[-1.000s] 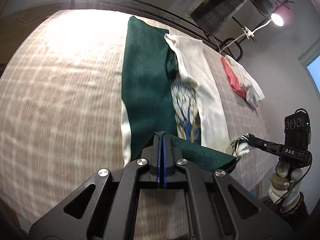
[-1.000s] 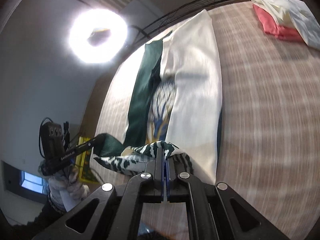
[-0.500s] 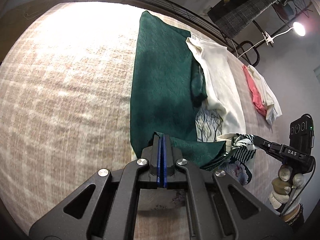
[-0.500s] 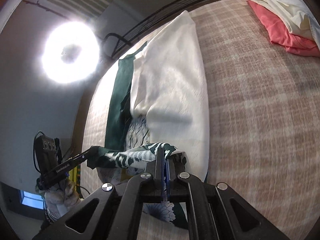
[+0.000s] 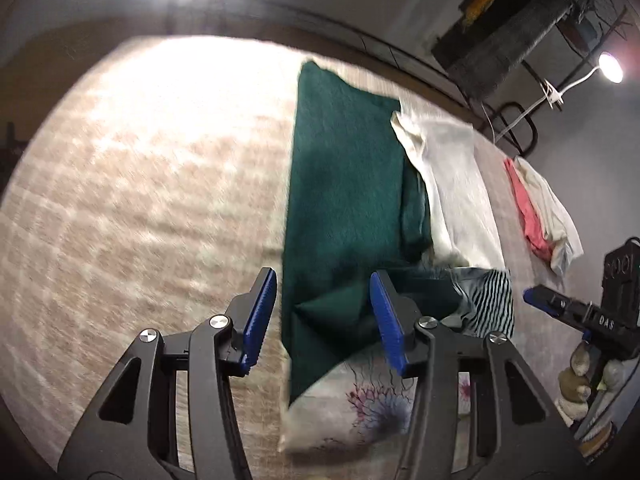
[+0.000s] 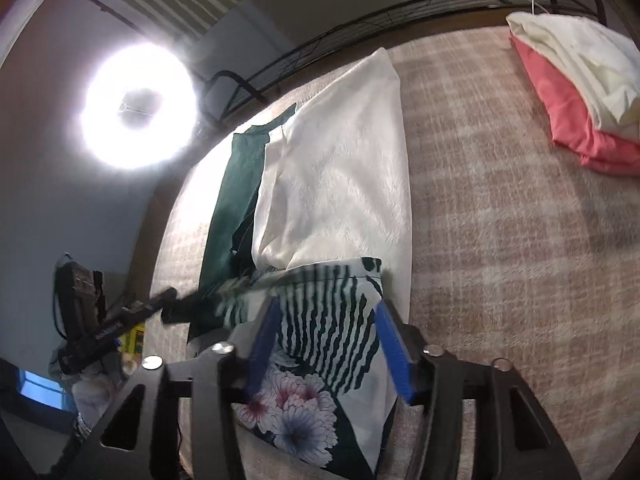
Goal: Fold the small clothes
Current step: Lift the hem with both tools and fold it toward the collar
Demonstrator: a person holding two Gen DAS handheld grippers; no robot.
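A small garment lies lengthwise on the plaid cover, with a dark green side [image 5: 344,184] and a cream side [image 5: 456,184]. Its near end, striped [image 6: 336,316] and flowered [image 6: 292,404], is folded back over it. My left gripper [image 5: 323,276] hovers over the green folded corner, jaws opening, and the pads do not press on the cloth. My right gripper [image 6: 328,306] hangs above the striped fold, jaws opening too, with the cloth lying loose below. Each gripper shows at the edge of the other's view, the right gripper [image 5: 534,296] and the left gripper [image 6: 170,298].
A folded pink and cream pile [image 6: 580,92] sits at the far right of the plaid cover [image 6: 500,240]. A bright ring light [image 6: 138,106] stands beyond the left edge. A metal rail [image 5: 360,40] and a rack of dark cloth [image 5: 512,20] run behind.
Both grippers carried the garment's near edge forward over the rest, then opened and let it go. The striped and green fold now lies loose on the garment.
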